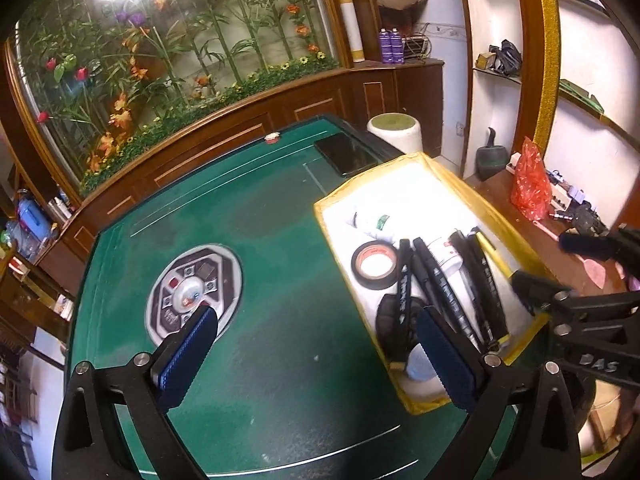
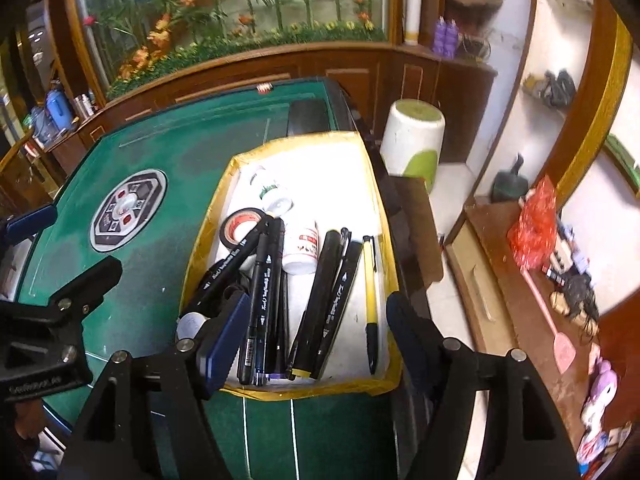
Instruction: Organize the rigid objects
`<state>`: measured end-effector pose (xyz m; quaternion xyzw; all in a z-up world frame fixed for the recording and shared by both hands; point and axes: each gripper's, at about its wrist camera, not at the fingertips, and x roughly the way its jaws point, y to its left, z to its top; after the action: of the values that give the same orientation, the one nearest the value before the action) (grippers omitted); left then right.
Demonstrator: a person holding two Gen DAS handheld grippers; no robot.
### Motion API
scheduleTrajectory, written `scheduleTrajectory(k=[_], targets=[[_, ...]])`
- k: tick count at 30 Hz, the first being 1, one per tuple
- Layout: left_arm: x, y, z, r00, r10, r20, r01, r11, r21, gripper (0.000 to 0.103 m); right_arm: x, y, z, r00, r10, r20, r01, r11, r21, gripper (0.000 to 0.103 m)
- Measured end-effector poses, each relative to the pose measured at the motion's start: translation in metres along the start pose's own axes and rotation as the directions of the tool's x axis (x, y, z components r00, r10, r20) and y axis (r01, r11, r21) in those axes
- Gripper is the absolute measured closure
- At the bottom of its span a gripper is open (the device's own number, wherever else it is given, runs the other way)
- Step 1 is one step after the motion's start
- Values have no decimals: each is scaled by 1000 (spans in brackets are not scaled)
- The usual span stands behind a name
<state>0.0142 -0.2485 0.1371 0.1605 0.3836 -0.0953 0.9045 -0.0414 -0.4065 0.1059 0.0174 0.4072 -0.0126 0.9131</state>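
Black stiff plastic markers [image 2: 260,300] in yellow-rimmed white box [image 2: 384,216] on green desk [image 2: 152,184]: light, slippery; grip mid-barrel. Both hand-held grippers, left [image 1: 316,352] and right [image 2: 316,344], open, empty.

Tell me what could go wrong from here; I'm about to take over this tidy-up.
1. The box sits close to the table edge on its right side; a nudge might tip it off.
2. The markers lie crossed over the tape and bottles, so pulling one may drag others.
3. The right gripper hangs open over the pile and could snag it.
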Motion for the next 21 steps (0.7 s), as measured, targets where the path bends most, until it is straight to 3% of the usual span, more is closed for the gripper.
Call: scheduleTrajectory(k=[6,21], targets=[[-5,3,-12,998,-67,-14,66,998,-22,2,-17,4,-10,998,9,64,-7,999,-32,26],[-11,-9,-11,999,-44,8,44,998,35,2,-18,0,-21,998,1,55,0,1000,-7,26]])
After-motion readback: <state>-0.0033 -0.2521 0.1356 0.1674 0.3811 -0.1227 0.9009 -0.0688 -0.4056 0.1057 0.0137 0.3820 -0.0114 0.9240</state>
